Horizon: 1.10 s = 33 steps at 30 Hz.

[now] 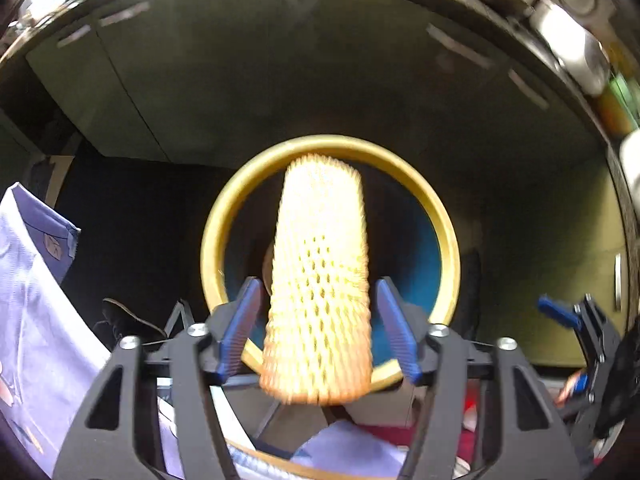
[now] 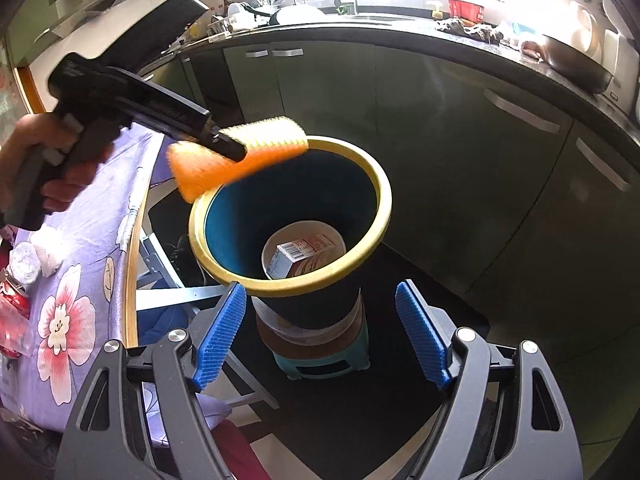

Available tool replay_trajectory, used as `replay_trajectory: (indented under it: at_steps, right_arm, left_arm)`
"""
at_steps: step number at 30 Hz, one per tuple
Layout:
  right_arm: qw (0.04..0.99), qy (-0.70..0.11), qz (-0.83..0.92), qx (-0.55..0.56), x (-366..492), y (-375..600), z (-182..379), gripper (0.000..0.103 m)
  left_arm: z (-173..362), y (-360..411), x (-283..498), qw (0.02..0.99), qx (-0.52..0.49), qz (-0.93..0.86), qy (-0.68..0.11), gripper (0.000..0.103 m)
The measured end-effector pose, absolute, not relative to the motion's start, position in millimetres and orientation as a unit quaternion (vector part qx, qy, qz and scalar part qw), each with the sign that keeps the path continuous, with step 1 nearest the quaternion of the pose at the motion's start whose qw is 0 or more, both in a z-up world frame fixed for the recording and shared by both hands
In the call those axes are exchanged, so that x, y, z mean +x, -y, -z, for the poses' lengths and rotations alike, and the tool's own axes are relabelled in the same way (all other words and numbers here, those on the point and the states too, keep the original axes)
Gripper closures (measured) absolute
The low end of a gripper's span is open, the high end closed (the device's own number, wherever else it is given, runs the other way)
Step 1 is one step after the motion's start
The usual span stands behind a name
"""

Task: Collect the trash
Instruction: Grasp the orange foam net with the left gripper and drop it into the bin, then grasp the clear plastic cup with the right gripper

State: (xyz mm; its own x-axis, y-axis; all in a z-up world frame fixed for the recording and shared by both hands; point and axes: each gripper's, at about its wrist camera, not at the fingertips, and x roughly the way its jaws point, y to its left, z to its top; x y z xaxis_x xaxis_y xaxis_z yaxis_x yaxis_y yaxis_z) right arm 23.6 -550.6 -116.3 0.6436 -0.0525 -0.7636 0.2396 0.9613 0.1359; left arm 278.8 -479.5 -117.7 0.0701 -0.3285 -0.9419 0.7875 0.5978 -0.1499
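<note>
The foam net sleeve (image 1: 320,280), yellow-orange and full of little holes, is right over the bin (image 1: 450,240), above its yellow rim on the side near the table. It sits between the blue pads of my left gripper (image 1: 318,332), but the pads stand apart from it on both sides, so my left gripper is spread and not pinching it. In my right camera I see the sleeve (image 2: 240,156) hanging out past the tip of that black gripper (image 2: 224,142), with my hand (image 2: 52,160) on its handle. My right gripper (image 2: 320,336) is spread wide with nothing in it, and it points down at the bin (image 2: 292,216) from the near side. The bin is blue inside. Down at the bottom lies a small cardboard box (image 2: 298,258) with a barcode. The bin stands on a little green stool (image 2: 320,360) on the dark floor. Just beside it is the table with a purple flower cloth (image 2: 76,308). Near the table's left edge lie a crushed clear bottle (image 2: 24,264) and a red can (image 2: 14,304). Green cabinets (image 2: 400,120) curve behind the bin.
</note>
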Motion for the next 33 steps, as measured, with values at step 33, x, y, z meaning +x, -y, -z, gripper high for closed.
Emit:
replay_trajectory:
  at_steps: [33]
  right_arm:
    - [0.896,-0.421,-0.141,-0.007,104.5,348.0,69.1,0.024]
  left_arm:
    - [-24.8,-30.9,112.9,0.937,-0.079,0.184,-0.287,0.012]
